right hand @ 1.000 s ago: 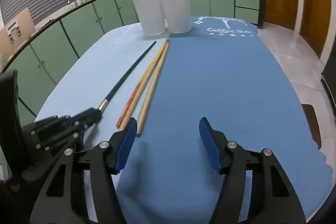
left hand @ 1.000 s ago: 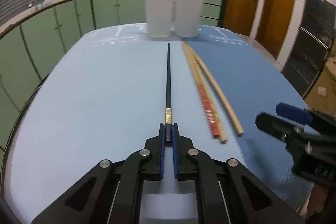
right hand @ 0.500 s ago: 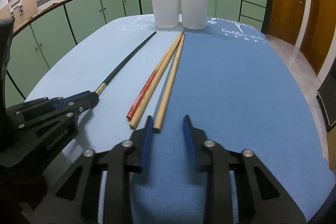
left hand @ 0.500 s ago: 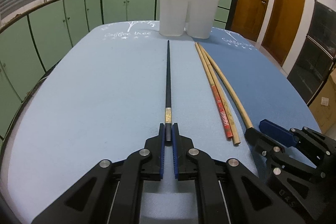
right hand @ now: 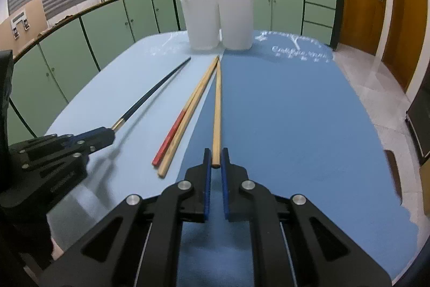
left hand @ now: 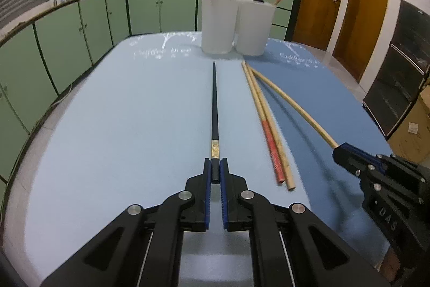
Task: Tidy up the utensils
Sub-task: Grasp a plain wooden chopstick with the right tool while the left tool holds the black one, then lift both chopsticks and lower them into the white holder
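- Left wrist view: the left tool point(left hand: 215, 170) is clamped on the butt end of the long black chopstick with a gold band point(left hand: 214, 109), just as it was a second ago; the stick points straight toward the two white plastic utensil holders point(left hand: 237, 24) at the far end of the table point(left hand: 121, 109).
- In the same view the right tool point(left hand: 339, 151), which a second ago hung apart from the sticks, now grips the near end of the plain pale wooden chopstick point(left hand: 293, 105).
- That stick's near end has swung away to the right from the other two; its shadow falls apart from it on the cloth, so that end seems raised.
- The red-handled wooden chopstick point(left hand: 264, 123) and the second plain wooden chopstick point(left hand: 271, 125) lie touching side by side on the table, unmoved.
- Right wrist view: the right tool point(right hand: 215, 162) stood wide apart a second ago; now its blue pads are together on the pale chopstick point(right hand: 217, 109).
- More chopsticks stand in the holders point(right hand: 219, 20).
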The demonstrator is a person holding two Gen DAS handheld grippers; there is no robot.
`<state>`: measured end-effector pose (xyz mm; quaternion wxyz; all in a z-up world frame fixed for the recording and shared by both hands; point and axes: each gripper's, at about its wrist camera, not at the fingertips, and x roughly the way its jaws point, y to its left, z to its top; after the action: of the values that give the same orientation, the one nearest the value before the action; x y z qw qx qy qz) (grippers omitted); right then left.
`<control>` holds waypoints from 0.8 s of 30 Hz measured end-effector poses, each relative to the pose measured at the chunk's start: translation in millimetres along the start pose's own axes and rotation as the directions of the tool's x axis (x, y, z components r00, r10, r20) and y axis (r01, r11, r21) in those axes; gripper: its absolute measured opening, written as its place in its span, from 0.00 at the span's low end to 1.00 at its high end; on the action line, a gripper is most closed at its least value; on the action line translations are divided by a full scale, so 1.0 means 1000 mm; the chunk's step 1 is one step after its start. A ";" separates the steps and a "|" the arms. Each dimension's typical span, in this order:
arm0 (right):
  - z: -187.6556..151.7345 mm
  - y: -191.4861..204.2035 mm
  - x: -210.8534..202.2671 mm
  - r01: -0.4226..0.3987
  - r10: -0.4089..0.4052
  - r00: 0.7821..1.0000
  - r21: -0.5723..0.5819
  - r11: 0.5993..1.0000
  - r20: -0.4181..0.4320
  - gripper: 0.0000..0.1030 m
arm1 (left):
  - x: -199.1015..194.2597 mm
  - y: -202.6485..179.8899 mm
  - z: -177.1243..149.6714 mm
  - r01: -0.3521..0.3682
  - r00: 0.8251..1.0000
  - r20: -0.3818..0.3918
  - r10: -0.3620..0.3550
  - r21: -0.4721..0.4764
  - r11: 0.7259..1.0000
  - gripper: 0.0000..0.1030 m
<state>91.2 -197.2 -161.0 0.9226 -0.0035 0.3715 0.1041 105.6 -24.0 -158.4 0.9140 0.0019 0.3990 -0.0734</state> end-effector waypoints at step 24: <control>0.138 -0.033 -0.087 -0.106 0.102 0.975 0.009 0.994 0.195 0.06 | -0.092 -0.004 0.108 0.032 0.954 0.293 -0.055 0.085 0.996 0.06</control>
<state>130.7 -234.7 -4.0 0.9477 0.0350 0.2802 0.1486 121.5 -22.6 -17.3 0.9607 0.0183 0.2547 -0.1086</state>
